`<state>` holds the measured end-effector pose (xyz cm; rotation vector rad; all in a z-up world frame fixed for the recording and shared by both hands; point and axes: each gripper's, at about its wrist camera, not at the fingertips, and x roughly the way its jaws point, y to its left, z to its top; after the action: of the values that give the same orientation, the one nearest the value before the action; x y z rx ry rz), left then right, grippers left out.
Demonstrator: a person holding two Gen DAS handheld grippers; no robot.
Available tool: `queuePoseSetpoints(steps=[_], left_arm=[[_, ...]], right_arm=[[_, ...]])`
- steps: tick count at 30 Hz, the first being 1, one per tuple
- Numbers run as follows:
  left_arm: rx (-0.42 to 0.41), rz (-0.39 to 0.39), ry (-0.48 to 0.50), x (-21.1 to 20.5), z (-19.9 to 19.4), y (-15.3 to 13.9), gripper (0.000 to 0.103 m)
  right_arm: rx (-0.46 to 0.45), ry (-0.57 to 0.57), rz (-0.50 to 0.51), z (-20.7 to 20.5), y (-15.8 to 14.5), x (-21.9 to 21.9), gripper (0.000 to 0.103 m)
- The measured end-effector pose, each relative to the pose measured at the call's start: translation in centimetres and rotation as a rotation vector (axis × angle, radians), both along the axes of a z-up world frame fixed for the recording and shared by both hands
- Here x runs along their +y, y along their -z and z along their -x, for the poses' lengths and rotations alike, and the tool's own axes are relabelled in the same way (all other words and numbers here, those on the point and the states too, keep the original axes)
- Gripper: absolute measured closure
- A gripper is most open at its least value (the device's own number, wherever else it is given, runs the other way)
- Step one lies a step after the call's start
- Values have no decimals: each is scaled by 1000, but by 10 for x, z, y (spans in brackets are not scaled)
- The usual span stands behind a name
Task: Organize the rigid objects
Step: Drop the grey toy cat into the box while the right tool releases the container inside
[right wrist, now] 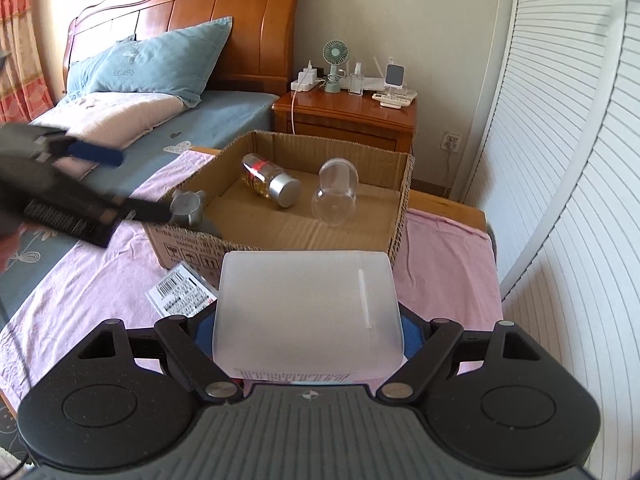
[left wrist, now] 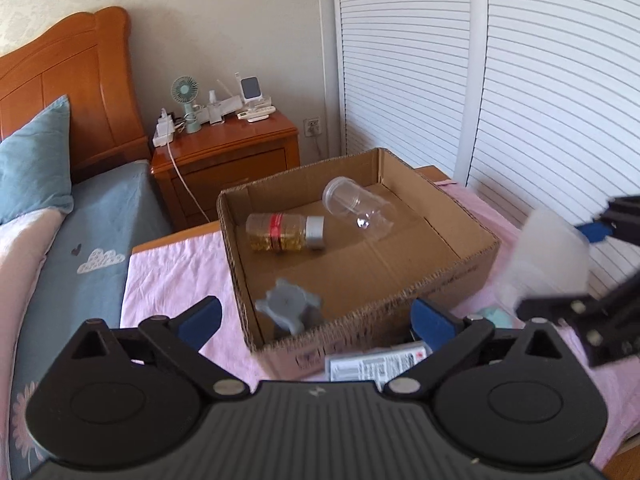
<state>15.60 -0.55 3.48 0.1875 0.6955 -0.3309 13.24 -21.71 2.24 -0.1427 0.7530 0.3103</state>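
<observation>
An open brown cardboard box (left wrist: 360, 248) sits on a pink cloth (left wrist: 176, 276) spread over a wooden table, toward the table's far edge, with a wooden nightstand (left wrist: 228, 160) and a white louvred wardrobe door (left wrist: 520, 80) beyond it. Inside the box, a clear bottle of yellow capsules with a red band and a silver cap (left wrist: 286, 233) lies on its side near the far left corner, and an empty clear plastic jar (left wrist: 358, 210) lies on its side beside it, toward the far wall, the two just apart. A grey star-shaped plastic knob (left wrist: 289, 305) is at the box's near left corner, close against the near wall; whether it rests on the floor of the box cannot be told. The left gripper (left wrist: 318, 318) hangs over that near wall with its blue-padded jaws spread wide and nothing between them. The right gripper (right wrist: 308, 332) is over the pink cloth in front of the box's near wall, its jaws pinching a frosted translucent rectangular plastic container (right wrist: 308, 308) by its two sides, the container's printed label facing the camera at its lower edge. A flat white printed package with a barcode (right wrist: 180, 290) lies on the cloth just before the box's near wall, to the left of the held container.
</observation>
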Motion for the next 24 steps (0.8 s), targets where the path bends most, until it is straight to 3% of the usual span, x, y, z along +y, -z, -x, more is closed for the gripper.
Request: queuePoseSetpoints(steps=[11,24], left_arm=[[-44,18,-183,6,56,15,1],[-29,1,-215,18,62,22,1]], right_arm=[[14,19,0,-54,-17,8,17],[101,109,16,-112,-2,16,17]])
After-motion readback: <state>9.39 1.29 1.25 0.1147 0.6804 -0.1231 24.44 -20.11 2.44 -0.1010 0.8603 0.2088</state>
